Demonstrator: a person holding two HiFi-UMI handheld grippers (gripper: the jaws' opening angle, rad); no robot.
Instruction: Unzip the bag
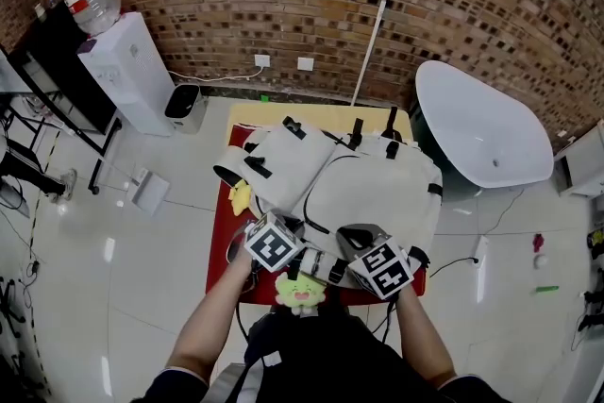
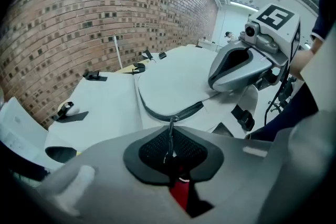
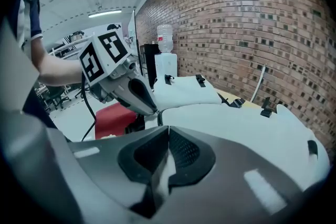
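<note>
A white bag (image 1: 368, 189) with black straps lies across the red-covered table (image 1: 223, 245). Its dark zipper track (image 2: 173, 112) curves round the front flap. My left gripper (image 2: 170, 138) is shut on the thin metal zipper pull (image 2: 170, 128), which runs from the slider down between the black pads. In the head view the left gripper (image 1: 294, 229) is at the bag's near edge. Just to its right, my right gripper (image 3: 167, 139) is shut on a fold of the bag's white fabric (image 3: 167, 162). The two grippers sit close together, with the right gripper's (image 2: 244, 63) grey nose resting on the bag.
A green and yellow plush toy (image 1: 300, 293) sits at the table's near edge, and a yellow one (image 1: 241, 195) by the bag's left side. A white tub (image 1: 481, 127) stands to the right, a water dispenser (image 1: 123, 71) to the far left. A brick wall is behind.
</note>
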